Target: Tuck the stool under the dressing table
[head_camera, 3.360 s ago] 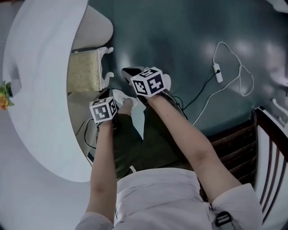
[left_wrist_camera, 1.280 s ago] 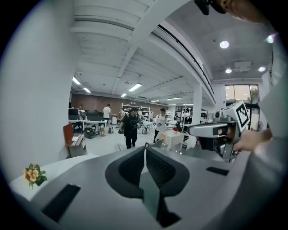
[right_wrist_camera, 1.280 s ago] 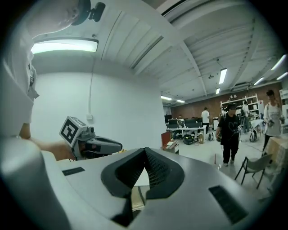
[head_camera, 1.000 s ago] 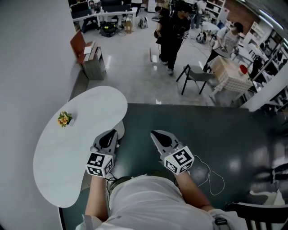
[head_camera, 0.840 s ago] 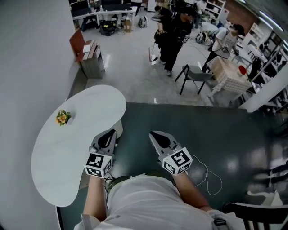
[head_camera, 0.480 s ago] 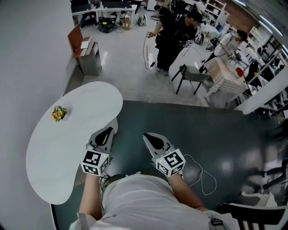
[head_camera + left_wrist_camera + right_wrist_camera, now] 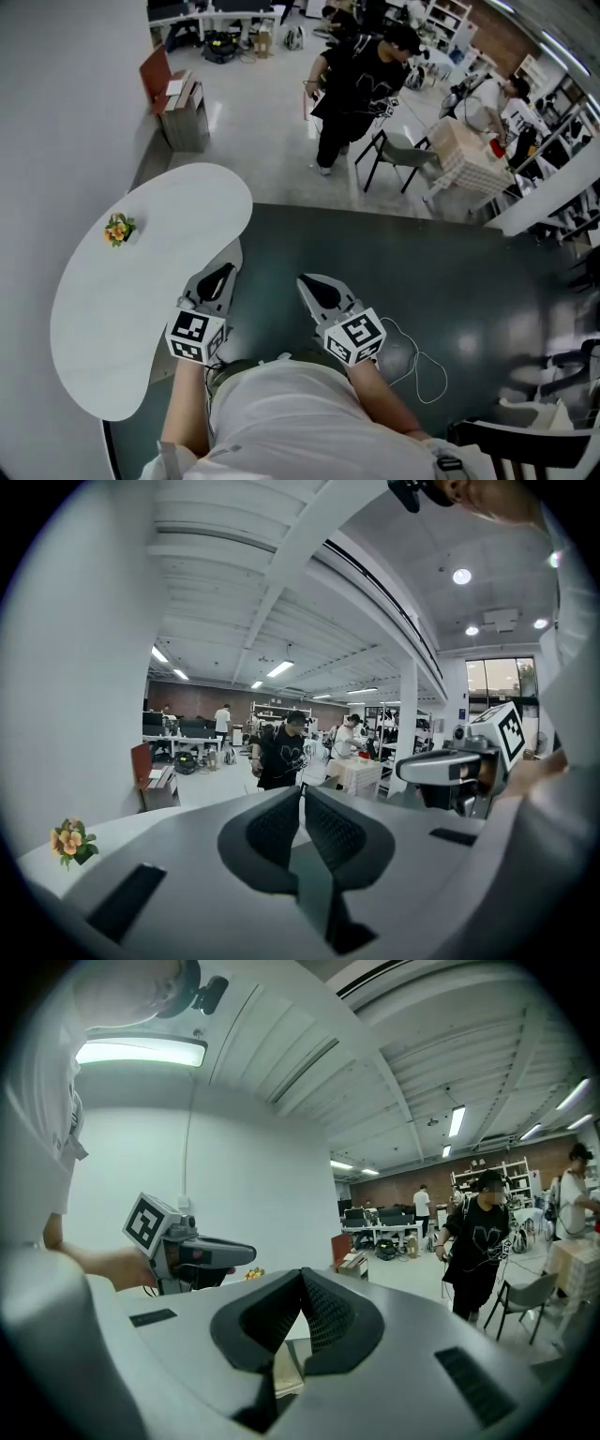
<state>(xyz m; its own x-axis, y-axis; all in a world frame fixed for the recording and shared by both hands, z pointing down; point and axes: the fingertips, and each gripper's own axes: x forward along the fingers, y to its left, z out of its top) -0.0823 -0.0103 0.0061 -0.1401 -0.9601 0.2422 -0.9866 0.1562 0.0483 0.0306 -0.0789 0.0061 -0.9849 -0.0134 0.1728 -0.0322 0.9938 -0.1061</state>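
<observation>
The white kidney-shaped dressing table (image 7: 112,319) stands at the left against the wall, with a small flower sprig (image 7: 119,229) on it. Only a pale sliver of the stool (image 7: 232,251) shows past the table's edge; the rest is hidden under the top. Through the gap below the right jaws, a cream cushion patch (image 7: 284,1365) shows. My left gripper (image 7: 228,270) hovers by the table's edge, shut and empty (image 7: 302,790). My right gripper (image 7: 303,280) is held beside it over the dark floor, also shut on nothing (image 7: 302,1275).
A white cable (image 7: 419,362) lies on the dark floor at the right. A dark wooden chair (image 7: 525,448) stands at the bottom right. Beyond are a person in black (image 7: 352,84), a black chair (image 7: 394,155), a cloth-covered table (image 7: 469,150) and a low cabinet (image 7: 178,117).
Earlier the head looked down on the stool under the table with both grippers near it. Now the view is raised and both grippers are held out level. The person in black has walked closer.
</observation>
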